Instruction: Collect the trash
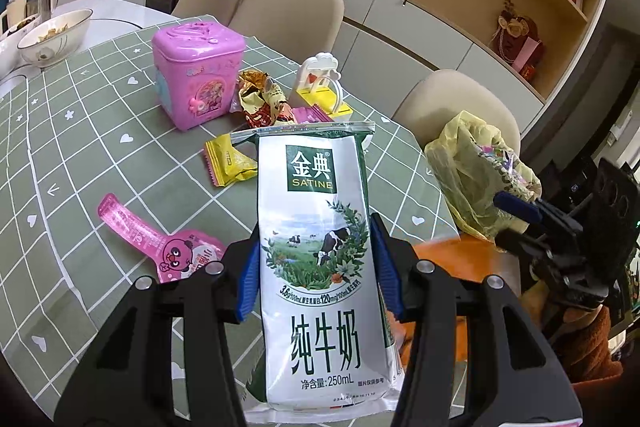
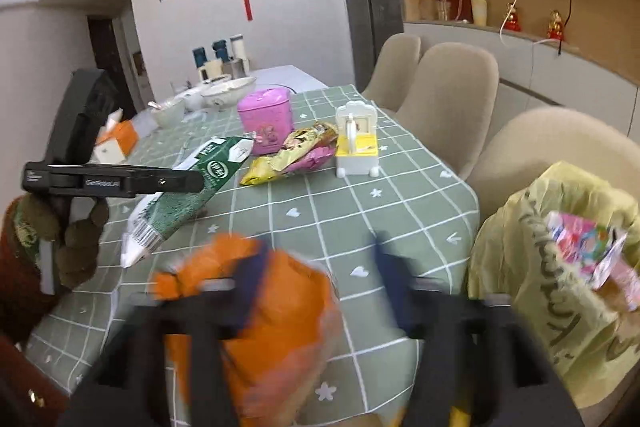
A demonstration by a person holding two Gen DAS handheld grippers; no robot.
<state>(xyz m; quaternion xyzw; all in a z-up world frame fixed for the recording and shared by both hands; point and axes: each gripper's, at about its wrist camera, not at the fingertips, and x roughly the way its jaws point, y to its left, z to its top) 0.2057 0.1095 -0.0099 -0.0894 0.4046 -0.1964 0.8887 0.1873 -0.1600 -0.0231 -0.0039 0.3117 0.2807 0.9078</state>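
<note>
The left gripper (image 1: 316, 267) pinches a flattened milk carton (image 1: 320, 267) across its middle, blue pads pressed on both edges, and holds it above the near edge of the table (image 1: 80, 131). The right gripper (image 2: 320, 275) is motion-blurred; its jaws stand spread, with an orange wrapper (image 2: 272, 315) lying against the left-hand finger — whether it is gripped I cannot tell.

The step in hand looks to be bagging the carton. To do it well, swing it toward the yellow trash bag (image 1: 476, 179) off the table's right edge, carry it over the bag's mouth, and only then let go — the mouth is crumpled and may need the right gripper to hold it wide.

The carton's front reads "金典 SATINE", "纯牛奶" and "净含量:250mL". Farther in, a pink pouch (image 1: 160, 243) and a yellow wrapper (image 1: 230, 163) lie mid-table, then crumpled snack wrappers (image 1: 264, 99) beside a pink tin (image 1: 196, 75); their print is too small to read. The bag's dark lettering is creased past reading.
</note>
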